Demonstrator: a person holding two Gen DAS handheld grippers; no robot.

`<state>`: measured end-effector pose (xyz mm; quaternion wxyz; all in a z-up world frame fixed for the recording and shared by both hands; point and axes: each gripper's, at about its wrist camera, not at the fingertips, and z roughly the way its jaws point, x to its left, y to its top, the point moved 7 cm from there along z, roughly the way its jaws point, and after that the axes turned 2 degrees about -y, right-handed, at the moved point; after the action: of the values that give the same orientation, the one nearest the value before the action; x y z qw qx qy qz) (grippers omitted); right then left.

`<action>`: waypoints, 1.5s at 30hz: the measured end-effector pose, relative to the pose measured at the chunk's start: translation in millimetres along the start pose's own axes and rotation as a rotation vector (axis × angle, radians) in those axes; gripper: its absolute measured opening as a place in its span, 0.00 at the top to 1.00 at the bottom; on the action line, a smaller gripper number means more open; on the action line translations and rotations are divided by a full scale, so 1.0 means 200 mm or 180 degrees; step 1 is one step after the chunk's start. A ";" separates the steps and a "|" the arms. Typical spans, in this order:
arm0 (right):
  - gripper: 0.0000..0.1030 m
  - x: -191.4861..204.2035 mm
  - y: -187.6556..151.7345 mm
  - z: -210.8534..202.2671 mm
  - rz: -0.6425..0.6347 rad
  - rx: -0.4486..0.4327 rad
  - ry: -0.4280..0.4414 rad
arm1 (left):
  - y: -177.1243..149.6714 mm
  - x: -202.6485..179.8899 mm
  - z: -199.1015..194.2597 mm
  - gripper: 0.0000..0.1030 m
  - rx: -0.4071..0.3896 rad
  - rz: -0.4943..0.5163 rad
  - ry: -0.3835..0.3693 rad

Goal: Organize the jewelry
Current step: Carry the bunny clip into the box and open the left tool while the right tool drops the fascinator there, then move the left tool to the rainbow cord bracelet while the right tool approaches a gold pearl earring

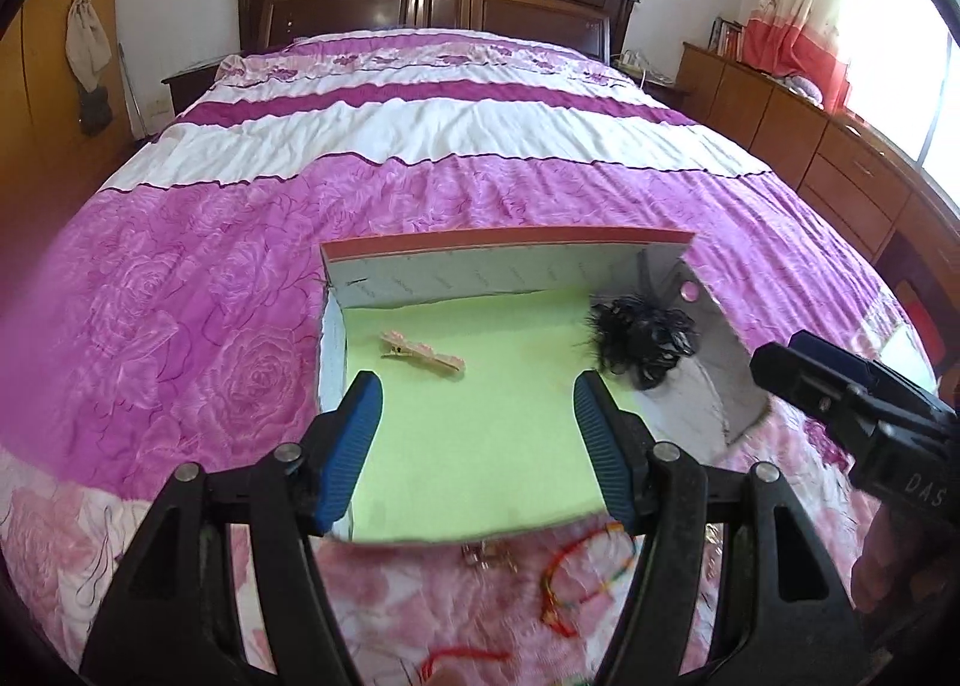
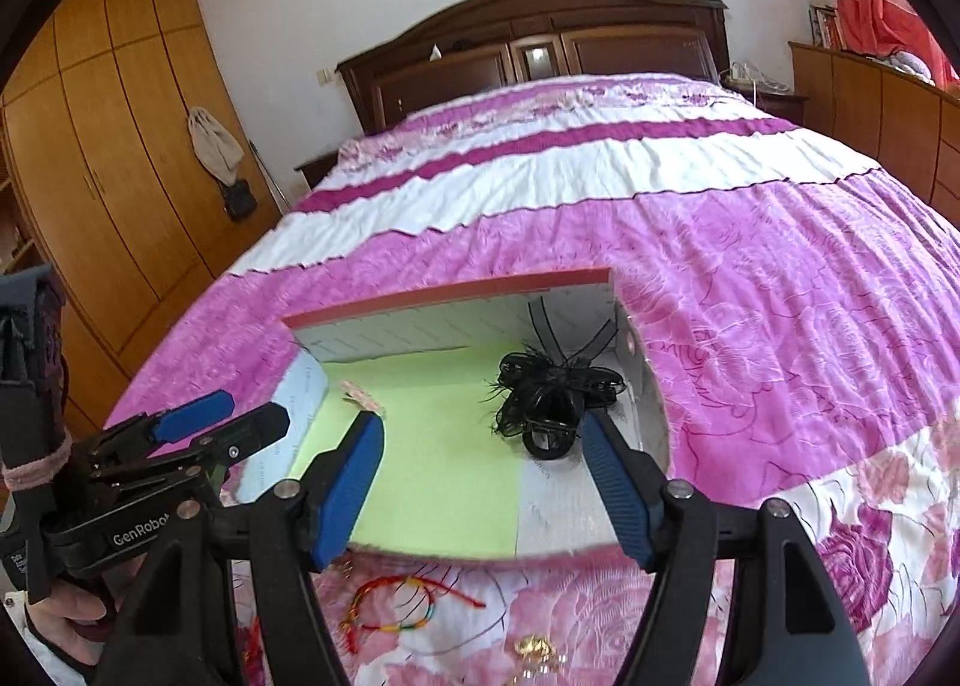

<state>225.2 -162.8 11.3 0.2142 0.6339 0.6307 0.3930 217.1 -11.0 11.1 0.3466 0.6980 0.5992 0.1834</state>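
We hold two claws over a big bed with a pink and purple bedspread [image 1: 210, 266]; a shallow box [image 1: 498, 248] sits on it, and the box has a light green floor [image 1: 480, 386].

Our left claw [image 1: 477, 446] is wide open with nothing in it; its blue pads [image 1: 354, 446] hang over the near part of the green floor. Our right claw [image 2: 480, 482] is wide open too — nothing sits between its pads.

Inside the box, a small pink hair clip [image 1: 423, 353] lies on the green floor near the left wall; a black feathery hair piece [image 1: 648, 338] sits in the far right corner, partly on the bare white part of the box, and the right claw's right pad is just beside it.

Outside the box, on the bedspread by its near edge, lies a red string bracelet [image 2: 396, 608] with yellow and green bits; a small gold thing [image 2: 534, 647] lies near it — too blurry for us to tell what it is.
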 end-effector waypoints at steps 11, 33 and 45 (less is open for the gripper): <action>0.30 -0.06 -0.17 -0.16 0.0091 0.0007 0.0040 | -0.19 0.02 -0.12 0.43 0.0102 -0.0073 -0.0063; 0.30 -0.16 -0.60 -0.02 0.0252 0.0703 0.0009 | -0.64 0.13 -0.08 0.43 0.0767 -0.0014 0.0161; 0.41 -0.15 -0.70 0.07 0.0134 0.0890 -0.0107 | -0.75 0.17 -0.03 0.43 0.0880 0.0056 0.0274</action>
<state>151.0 -173.3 -111.6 0.1260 0.6772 0.6622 0.2951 113.6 30.4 -96.3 0.2195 0.7358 0.6269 0.1318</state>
